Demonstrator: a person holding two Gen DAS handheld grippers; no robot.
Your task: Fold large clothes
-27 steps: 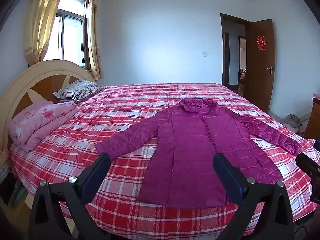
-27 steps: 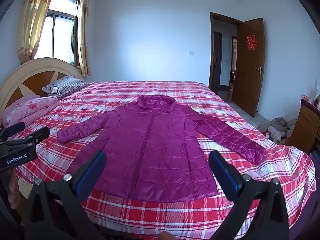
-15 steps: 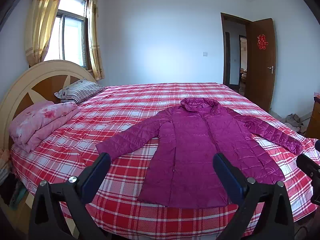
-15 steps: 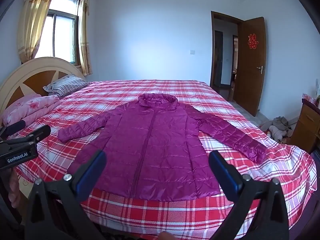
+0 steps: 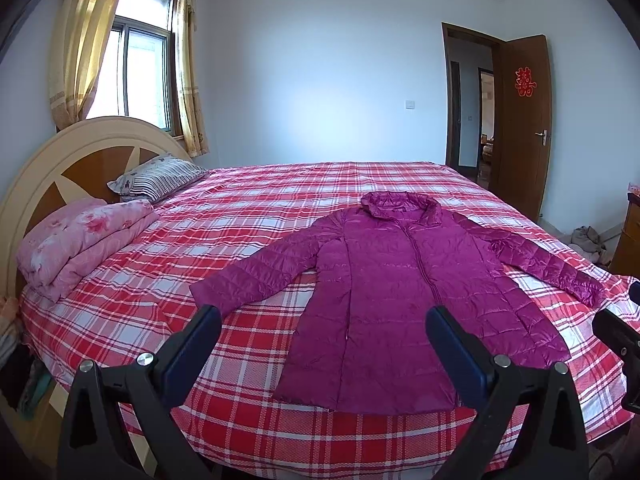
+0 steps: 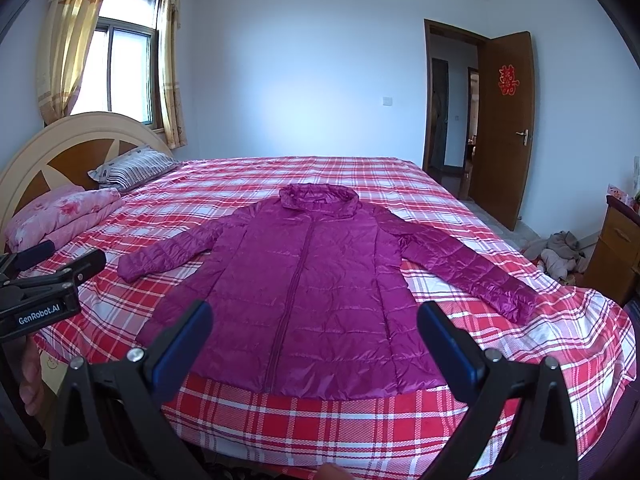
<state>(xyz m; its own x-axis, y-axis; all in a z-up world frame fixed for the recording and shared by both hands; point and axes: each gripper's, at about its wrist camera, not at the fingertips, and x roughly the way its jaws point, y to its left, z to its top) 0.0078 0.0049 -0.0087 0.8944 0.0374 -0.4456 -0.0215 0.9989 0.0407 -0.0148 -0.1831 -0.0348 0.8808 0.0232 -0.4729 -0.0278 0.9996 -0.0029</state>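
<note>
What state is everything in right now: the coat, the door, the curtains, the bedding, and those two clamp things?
Coat: spread flat, front up, zipped, sleeves out, unfolded.
Left gripper: open, holding nothing.
Right gripper: open, holding nothing.
Door: open.
Curtains: drawn aside.
Pink quilt: folded by the headboard.
Striped pillow: lying flat.
Bed: made, checked sheet.

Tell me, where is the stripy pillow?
In both wrist views the striped pillow sits far left on the bed, against the headboard, just behind the folded pink quilt.
</note>
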